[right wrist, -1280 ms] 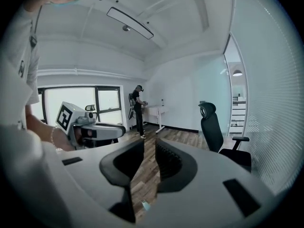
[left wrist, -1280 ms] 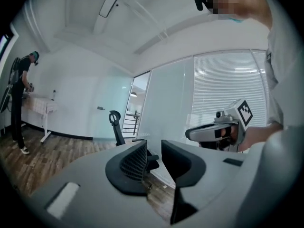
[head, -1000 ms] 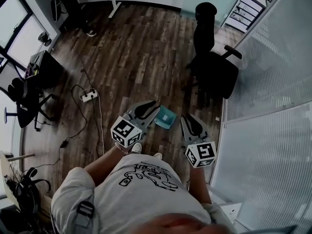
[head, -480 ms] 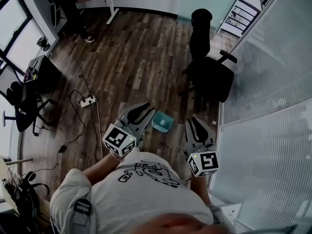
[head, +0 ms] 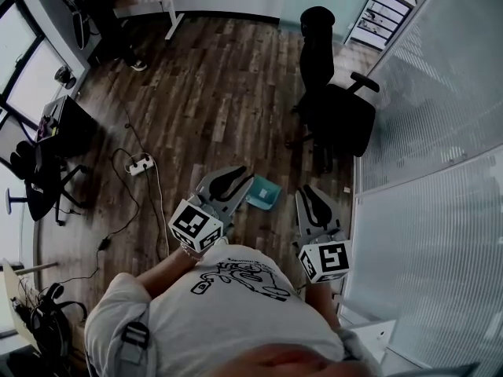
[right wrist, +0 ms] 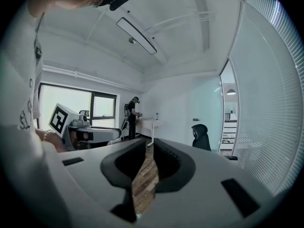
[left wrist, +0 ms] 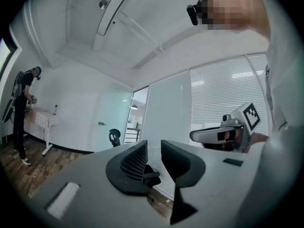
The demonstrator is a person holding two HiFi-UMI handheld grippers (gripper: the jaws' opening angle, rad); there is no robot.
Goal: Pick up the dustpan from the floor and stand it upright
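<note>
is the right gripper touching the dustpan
Apart. The head view shows bare floor between the right gripper and the dustpan; in the right gripper view its jaws, which have just been closing, have only floor between them.

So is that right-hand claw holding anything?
Empty. The right gripper has its jaws slightly apart, having just been closing, with only wooden floor showing between them.

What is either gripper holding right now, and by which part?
Nothing. The left gripper stands open and empty; the right gripper has just been closing, with only floor showing between its jaws. The dustpan sits on the floor, touched by neither.
</note>
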